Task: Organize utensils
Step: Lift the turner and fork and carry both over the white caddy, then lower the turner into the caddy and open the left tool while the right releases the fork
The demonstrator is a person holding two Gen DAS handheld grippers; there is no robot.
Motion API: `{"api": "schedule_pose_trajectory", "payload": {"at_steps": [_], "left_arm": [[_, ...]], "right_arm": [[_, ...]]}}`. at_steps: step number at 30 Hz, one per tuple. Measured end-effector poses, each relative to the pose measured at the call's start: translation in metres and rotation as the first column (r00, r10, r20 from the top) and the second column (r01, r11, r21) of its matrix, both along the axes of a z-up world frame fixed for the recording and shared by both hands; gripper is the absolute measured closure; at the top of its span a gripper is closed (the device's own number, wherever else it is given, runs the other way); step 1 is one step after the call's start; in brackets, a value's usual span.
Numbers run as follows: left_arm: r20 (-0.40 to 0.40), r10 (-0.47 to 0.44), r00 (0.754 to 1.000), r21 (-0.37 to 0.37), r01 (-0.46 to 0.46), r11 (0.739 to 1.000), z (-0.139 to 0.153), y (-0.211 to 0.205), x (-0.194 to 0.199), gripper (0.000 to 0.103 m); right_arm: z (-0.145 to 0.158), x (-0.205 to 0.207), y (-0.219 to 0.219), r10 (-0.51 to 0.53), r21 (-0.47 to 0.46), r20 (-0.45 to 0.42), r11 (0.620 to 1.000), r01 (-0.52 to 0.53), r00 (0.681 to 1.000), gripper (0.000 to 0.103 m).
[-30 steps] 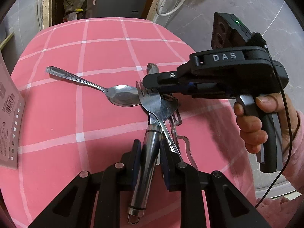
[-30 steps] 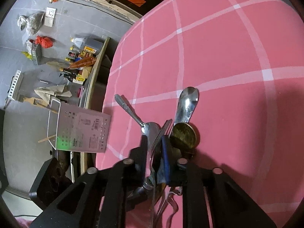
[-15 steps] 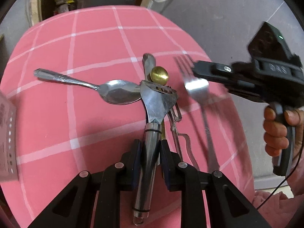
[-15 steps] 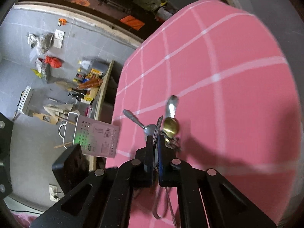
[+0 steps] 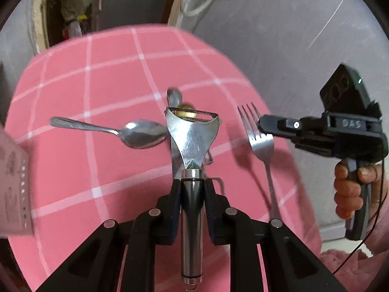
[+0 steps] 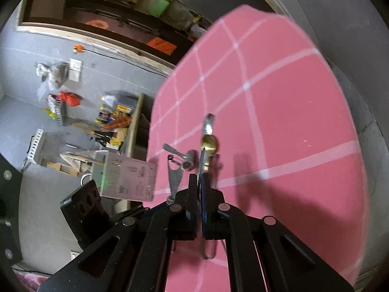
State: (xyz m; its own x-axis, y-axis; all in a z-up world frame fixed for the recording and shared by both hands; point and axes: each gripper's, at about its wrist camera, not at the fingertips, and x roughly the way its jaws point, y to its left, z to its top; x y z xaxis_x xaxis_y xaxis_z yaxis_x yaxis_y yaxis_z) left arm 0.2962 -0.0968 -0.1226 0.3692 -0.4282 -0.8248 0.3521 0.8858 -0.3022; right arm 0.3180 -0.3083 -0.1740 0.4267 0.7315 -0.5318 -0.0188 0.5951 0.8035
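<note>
My left gripper (image 5: 192, 189) is shut on a steel peeler (image 5: 192, 143) by its handle and holds it above the pink checked table (image 5: 97, 92). My right gripper (image 6: 199, 182) is shut on a fork (image 5: 259, 136), held up to the right of the peeler; it also shows in the left wrist view (image 5: 263, 124). In the right wrist view the fork (image 6: 200, 163) shows edge-on between the pads. A silver spoon (image 5: 143, 133) lies on the cloth to the left. A gold-headed spoon (image 5: 184, 113) lies partly hidden behind the peeler.
A perforated utensil holder (image 6: 126, 180) stands at the table's left edge; it also shows in the left wrist view (image 5: 14, 182). A wire utensil (image 5: 214, 168) lies under the peeler. Grey floor surrounds the table, with clutter on shelves beyond (image 6: 114, 119).
Both grippers have lifted away from the pile: the peeler has come up off the table, and the fork has been pulled out to the right and raised.
</note>
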Motion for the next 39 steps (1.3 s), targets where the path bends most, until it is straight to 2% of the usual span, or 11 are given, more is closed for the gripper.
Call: {"api": "schedule_pose_trajectory", "payload": {"at_steps": [5,9,15,19,22,27,31,34,37,39], "left_arm": [[0.113,0.079,0.99,-0.058,-0.073,0.996,0.033,0.027,-0.022,0.085],[0.174,0.113,0.978,-0.09,-0.099,0.991,0.055,0.045,-0.028,0.085],[0.28,0.184,0.942,-0.128,-0.153,0.98,0.095,0.084,-0.047,0.085],[0.369,0.252,0.895,-0.178,-0.198,0.964,0.13,0.117,-0.054,0.085],[0.433,0.314,0.845,-0.212,-0.243,0.946,0.154,0.147,-0.053,0.085],[0.526,0.425,0.737,-0.27,-0.329,0.905,0.175,0.197,-0.047,0.085],[0.562,0.483,0.672,-0.305,-0.375,0.876,0.178,0.23,-0.036,0.085],[0.577,0.495,0.649,-0.324,-0.375,0.869,0.174,0.241,-0.028,0.085],[0.56,0.522,0.644,-0.372,-0.367,0.852,0.161,0.255,-0.02,0.085],[0.551,0.524,0.65,-0.385,-0.359,0.85,0.151,0.257,-0.017,0.085]], "right_arm": [[0.025,-0.013,0.01,-0.019,-0.013,0.07,1.0,0.02,0.997,0.101],[0.044,-0.021,0.019,-0.018,-0.026,0.133,0.999,0.022,0.991,0.101],[0.085,-0.021,0.047,-0.006,0.01,0.239,1.0,0.004,0.971,0.101],[0.12,-0.009,0.08,0.001,0.084,0.338,0.996,-0.031,0.941,0.101],[0.143,0.003,0.106,0.004,0.14,0.403,0.988,-0.066,0.915,0.101],[0.178,0.013,0.153,-0.011,0.194,0.501,0.976,-0.099,0.865,0.101],[0.19,0.021,0.184,-0.026,0.216,0.546,0.97,-0.111,0.837,0.101],[0.187,0.026,0.205,-0.021,0.198,0.564,0.974,-0.111,0.826,0.101],[0.179,0.031,0.22,-0.008,0.165,0.569,0.981,-0.105,0.822,0.101],[0.171,0.035,0.228,-0.003,0.153,0.564,0.983,-0.101,0.826,0.101]]}}
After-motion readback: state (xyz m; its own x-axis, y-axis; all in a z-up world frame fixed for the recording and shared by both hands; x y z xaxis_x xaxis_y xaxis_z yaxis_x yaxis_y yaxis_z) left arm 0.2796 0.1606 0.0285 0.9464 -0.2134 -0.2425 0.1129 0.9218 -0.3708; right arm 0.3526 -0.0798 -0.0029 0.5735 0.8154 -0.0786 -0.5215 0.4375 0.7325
